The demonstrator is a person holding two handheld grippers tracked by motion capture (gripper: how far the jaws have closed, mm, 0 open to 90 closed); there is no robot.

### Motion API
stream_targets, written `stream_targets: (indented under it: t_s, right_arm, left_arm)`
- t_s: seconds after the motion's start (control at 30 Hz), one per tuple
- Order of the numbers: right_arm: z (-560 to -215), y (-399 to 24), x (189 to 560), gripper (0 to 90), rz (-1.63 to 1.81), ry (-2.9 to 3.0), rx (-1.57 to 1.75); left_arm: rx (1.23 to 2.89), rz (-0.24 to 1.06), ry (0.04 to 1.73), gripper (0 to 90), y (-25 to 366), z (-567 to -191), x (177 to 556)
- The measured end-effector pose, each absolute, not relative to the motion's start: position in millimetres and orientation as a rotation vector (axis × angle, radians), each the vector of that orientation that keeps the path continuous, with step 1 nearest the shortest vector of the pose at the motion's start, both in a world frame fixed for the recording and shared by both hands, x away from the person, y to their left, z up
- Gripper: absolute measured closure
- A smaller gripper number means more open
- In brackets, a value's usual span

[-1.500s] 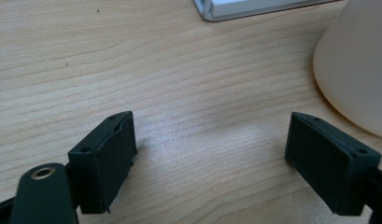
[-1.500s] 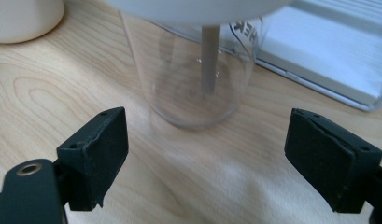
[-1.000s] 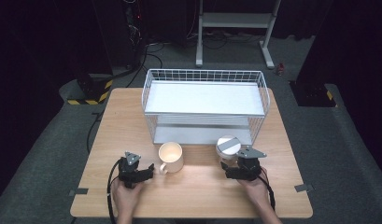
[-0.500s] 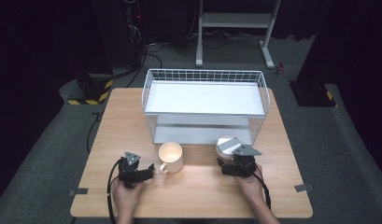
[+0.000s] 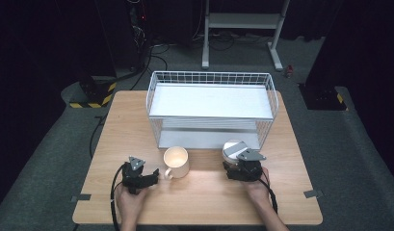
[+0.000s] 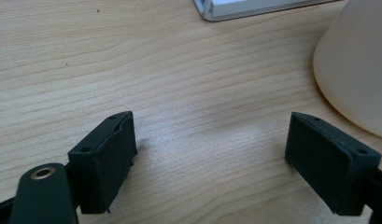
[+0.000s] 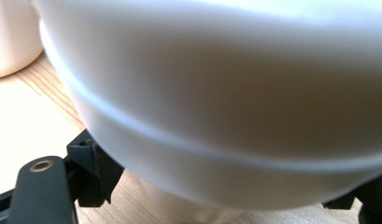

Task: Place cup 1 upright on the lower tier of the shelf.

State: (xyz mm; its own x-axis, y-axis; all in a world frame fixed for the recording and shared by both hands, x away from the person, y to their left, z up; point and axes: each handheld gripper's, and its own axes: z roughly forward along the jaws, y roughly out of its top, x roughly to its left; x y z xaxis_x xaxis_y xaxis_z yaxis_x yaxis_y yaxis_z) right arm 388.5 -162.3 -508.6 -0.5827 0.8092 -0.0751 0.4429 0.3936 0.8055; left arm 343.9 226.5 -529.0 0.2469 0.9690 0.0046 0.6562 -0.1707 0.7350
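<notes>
A white bowl [image 5: 231, 147] stands on the wooden table [image 5: 204, 202] in front of the wire rack. My right gripper [image 5: 232, 160] has just been closing on it. In the right gripper view the bowl [image 7: 235, 93] looms large, and both black pads [image 7: 97, 170] lie against its lower wall. A cream mug [image 5: 176, 161] stands left of the bowl, handle towards my left gripper [image 5: 155, 174]. In the left gripper view that gripper [image 6: 212, 158] is open over bare wood, with the mug [image 6: 357, 70] just beyond its right jaw.
A white wire rack [image 5: 209, 74] with two shelves takes up the far half of the table, and its base corner [image 6: 254, 7] lies close ahead of the left gripper. The mug [image 7: 11, 37] stands close to the bowl's left. Dark floor surrounds the table.
The right hand and gripper have crept forward to the bowl, and its jaws now sit around the bowl. The left gripper, the mug and the bowl have stayed where they were.
</notes>
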Motion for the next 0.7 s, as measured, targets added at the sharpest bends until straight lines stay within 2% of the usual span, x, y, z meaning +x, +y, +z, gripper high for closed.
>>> stream_targets:
  t_s: [0.7]
  right_arm:
    - [-507.3, -166.0, 393.1, 18.8, 1.125, 2.19, 1.099]
  left_arm:
    - [1.908, 0.651, 1.479, 16.7, 226.6, -528.9, 343.9]
